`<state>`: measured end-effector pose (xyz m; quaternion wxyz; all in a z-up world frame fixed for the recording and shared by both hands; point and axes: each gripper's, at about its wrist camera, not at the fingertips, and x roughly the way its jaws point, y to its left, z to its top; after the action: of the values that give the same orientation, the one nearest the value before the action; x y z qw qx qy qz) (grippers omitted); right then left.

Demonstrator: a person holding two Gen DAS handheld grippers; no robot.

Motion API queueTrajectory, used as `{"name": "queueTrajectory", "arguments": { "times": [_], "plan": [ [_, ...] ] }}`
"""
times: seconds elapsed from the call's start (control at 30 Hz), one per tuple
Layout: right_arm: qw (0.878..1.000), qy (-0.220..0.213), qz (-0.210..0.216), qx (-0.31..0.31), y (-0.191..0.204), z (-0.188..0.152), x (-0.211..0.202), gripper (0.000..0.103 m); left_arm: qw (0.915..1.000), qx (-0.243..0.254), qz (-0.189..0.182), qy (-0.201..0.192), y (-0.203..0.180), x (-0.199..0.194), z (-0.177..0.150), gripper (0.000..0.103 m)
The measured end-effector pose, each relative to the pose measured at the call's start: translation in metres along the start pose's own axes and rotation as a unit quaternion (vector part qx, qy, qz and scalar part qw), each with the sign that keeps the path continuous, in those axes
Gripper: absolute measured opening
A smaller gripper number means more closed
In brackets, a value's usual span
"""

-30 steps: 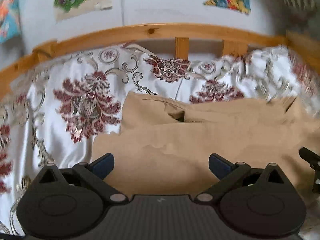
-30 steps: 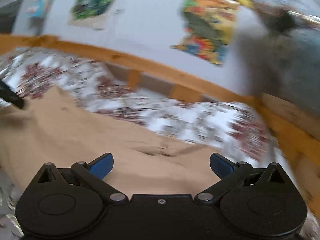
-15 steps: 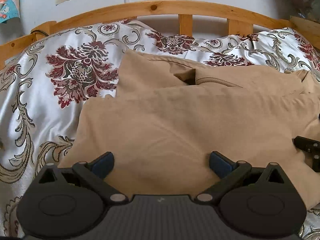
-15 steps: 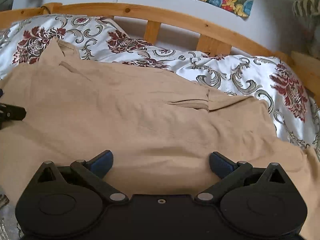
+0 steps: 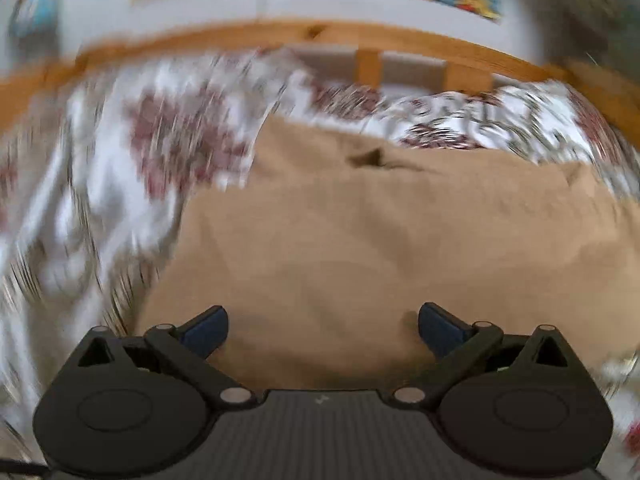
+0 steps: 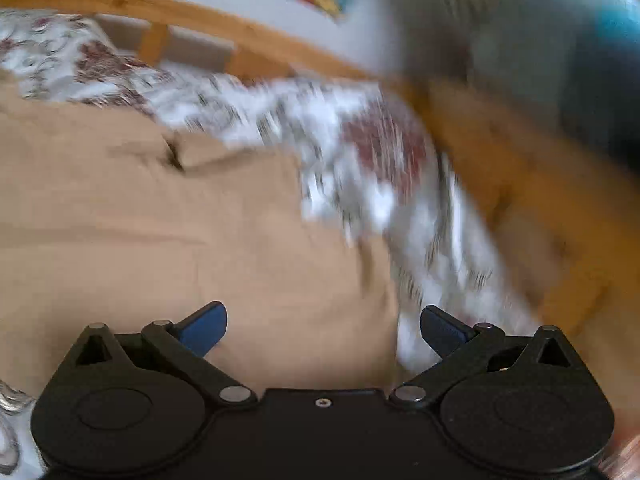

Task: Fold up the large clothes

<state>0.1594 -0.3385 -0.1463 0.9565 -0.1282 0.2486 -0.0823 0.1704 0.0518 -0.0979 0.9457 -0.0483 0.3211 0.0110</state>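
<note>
- While both views are blurred, the tan garment [image 5: 380, 240] fills the centre and lower right of the left view, lying on the floral bedspread [image 5: 120, 184].
- Left gripper [image 5: 322, 326]: jaws wide, nothing between them.
- Right gripper [image 6: 323, 326]: jaws wide, empty, above the garment's right edge at lower centre.
- Wooden bed frame [image 5: 280, 34] curves across the top.

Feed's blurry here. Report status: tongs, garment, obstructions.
Left tongs open, empty. Right tongs open, empty. Tan garment part-folded on the bedspread. Nothing in the way.
</note>
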Motion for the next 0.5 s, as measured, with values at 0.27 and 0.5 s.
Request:
{"name": "queueTrajectory", "arguments": {
  "times": [0.27,0.5],
  "plan": [
    [1.0,-0.017,0.009,0.019,0.0,-0.008,0.001,0.102,0.9989,-0.014,-0.009,-0.045,0.013,0.001,-0.024,0.103],
    [1.0,-0.016,0.009,0.019,-0.001,-0.006,0.002,0.102,0.9986,-0.013,-0.007,-0.05,0.012,0.0,-0.025,0.103]
  ]
}}
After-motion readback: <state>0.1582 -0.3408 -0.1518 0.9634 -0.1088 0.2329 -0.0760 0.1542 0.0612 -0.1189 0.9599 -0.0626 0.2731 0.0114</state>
